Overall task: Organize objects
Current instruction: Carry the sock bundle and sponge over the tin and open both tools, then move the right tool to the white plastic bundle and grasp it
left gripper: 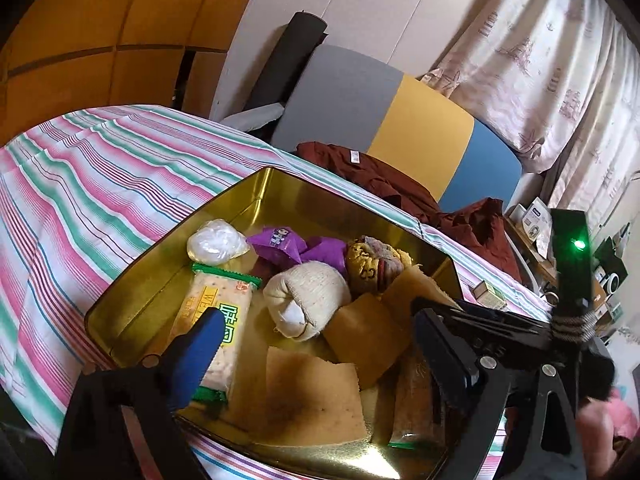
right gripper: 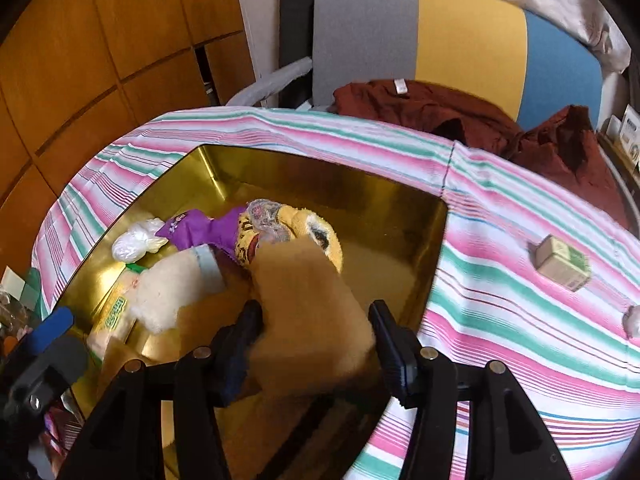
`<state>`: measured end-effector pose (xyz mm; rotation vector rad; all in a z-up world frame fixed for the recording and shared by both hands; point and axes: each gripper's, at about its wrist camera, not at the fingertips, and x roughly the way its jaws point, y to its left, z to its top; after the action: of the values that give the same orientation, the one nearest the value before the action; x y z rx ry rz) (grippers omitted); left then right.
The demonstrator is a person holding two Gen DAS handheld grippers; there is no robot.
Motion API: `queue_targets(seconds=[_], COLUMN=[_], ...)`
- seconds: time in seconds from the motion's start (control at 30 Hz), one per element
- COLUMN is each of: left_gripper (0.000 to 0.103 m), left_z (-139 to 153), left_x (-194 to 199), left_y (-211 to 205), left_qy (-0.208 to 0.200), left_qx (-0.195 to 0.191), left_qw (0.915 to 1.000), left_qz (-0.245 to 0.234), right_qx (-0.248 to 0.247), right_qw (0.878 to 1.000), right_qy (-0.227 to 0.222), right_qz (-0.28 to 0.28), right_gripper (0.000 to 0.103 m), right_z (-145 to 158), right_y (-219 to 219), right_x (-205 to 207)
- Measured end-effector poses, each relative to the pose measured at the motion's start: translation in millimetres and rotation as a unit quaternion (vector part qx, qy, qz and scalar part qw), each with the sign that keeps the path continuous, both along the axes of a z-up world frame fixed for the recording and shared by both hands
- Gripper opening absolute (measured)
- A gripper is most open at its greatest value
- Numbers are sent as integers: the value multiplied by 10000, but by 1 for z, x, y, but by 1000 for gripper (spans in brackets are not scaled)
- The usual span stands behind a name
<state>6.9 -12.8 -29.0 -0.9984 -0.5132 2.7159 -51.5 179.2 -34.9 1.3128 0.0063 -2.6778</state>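
A gold tin tray (left gripper: 256, 196) (right gripper: 360, 196) sits on the striped cloth. It holds a cracker packet (left gripper: 218, 320), a white plastic bag (left gripper: 216, 242), a purple wrapper (left gripper: 288, 246), a cream sock roll (left gripper: 308, 300), a yellow patterned sock roll (left gripper: 372, 264) and tan cloth pieces (left gripper: 312, 396). My left gripper (left gripper: 316, 340) hovers open over the tray's near part, holding nothing. My right gripper (right gripper: 316, 320) is over the tray with its jaws spread on either side of a tan cloth (right gripper: 308, 304); whether they press it is unclear.
A small cardboard box (right gripper: 562, 264) and a pale lump (right gripper: 632, 320) lie on the striped cloth (right gripper: 520, 320) right of the tray. A maroon garment (right gripper: 460, 112) lies on the grey, yellow and blue chair (right gripper: 460, 32) behind. Wooden cabinets (right gripper: 100, 40) stand at left.
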Motion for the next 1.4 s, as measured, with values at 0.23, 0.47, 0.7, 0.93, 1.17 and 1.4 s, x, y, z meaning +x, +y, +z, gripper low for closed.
queue_targets(seconds=[0.23,0.47,0.7,0.93,1.17,1.4], left_gripper=[96,96,100,102,103,103], left_z=[-2,1,9,12,18,20], left_x=[3,7,14,16,20,25], left_y=[7,15,19,43,84,134], left_qy=[-36,-27,89,56,77,83], left_qx=[-37,-116,-248,-309,-496,-739], left_qw=[10000,9998,9995,9986,9948,9869], left_qz=[-49,-136,-171,-427,-881,-1429], right_qx=[-151,52,-479,-287,-115,-10], right_qw=[9988,9983,9953,9928,9869,9792], right_qy=[349,371,533,614,532,458], right_qz=[-320,-456,-647,-986,-1516,-1977], right_gripper=[58,58,58,58,58,58], right_z=[13,10,18,22,18,8], right_y=[17,14,36,71,126,180], right_x=[15,8,15,26,41,61])
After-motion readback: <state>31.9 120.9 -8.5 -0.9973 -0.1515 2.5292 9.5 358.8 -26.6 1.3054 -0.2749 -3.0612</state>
